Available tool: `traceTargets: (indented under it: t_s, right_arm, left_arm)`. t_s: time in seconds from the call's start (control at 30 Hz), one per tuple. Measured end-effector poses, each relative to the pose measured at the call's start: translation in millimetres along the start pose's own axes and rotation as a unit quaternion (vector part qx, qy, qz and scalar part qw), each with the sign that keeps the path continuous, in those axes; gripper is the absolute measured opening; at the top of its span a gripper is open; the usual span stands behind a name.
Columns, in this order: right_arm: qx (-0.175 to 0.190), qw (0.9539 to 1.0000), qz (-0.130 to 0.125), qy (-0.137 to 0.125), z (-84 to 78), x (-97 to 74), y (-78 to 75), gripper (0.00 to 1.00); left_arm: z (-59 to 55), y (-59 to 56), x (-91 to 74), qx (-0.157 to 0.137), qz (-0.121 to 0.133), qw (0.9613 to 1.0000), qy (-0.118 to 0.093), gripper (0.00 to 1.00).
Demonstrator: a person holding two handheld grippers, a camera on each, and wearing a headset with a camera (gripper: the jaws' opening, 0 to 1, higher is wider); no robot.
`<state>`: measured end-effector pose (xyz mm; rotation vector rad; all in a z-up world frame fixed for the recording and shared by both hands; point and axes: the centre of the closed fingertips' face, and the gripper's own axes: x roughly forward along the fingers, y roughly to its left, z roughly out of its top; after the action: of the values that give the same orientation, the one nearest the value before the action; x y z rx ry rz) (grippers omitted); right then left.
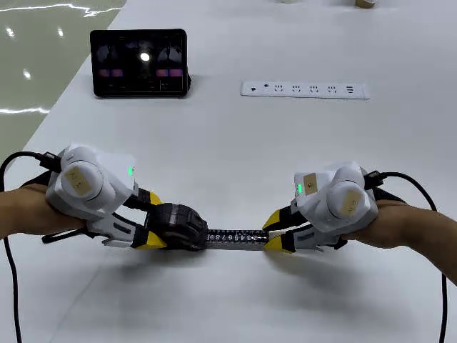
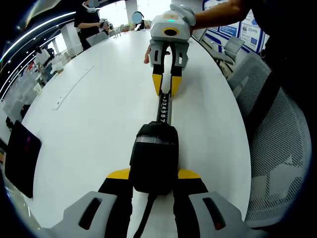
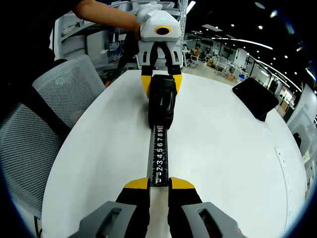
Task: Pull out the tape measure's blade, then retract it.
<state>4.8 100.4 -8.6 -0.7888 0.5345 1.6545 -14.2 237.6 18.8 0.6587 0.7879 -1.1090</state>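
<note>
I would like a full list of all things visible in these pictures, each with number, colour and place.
table: 1, white, under everything.
tape measure: 1, black, near edge, left of centre.
blade: 1, dark with white numbers, partly out, stretched between the grippers.
tablet: 1, black, far left, propped up.
power strip: 1, white, far side, lying flat.
chair: 1, grey mesh, beside the table.
left gripper: 1, white, yellow tips, shut on the tape measure.
right gripper: 1, white, yellow tips, shut on the blade's end.
hands: 2, bare, one behind each gripper.
</note>
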Motion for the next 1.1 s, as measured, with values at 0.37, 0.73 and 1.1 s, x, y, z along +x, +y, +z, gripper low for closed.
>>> traceTargets:
  t_s: [0.37, 0.73, 1.1]
  right_arm:
    - [0.005, 1.0000, -0.003, 0.008, -12.1, -10.4, 2.0, 0.10]
    - [0.010, 0.9998, -0.007, 0.017, -26.8, -24.1, 3.9, 0.10]
    - [0.017, 0.9994, -0.010, 0.029, -42.7, -38.6, 5.6, 0.10]
  left_arm:
    - [-0.4, -0.1, 0.0, 0.000, 0.000, 1.0000, 0.002, 0.25]
    - [-0.5, -0.3, -0.1, 0.000, 0.000, 1.0000, 0.004, 0.25]
    - [-0.6, -0.8, -0.2, 0.000, 0.000, 1.0000, 0.005, 0.25]
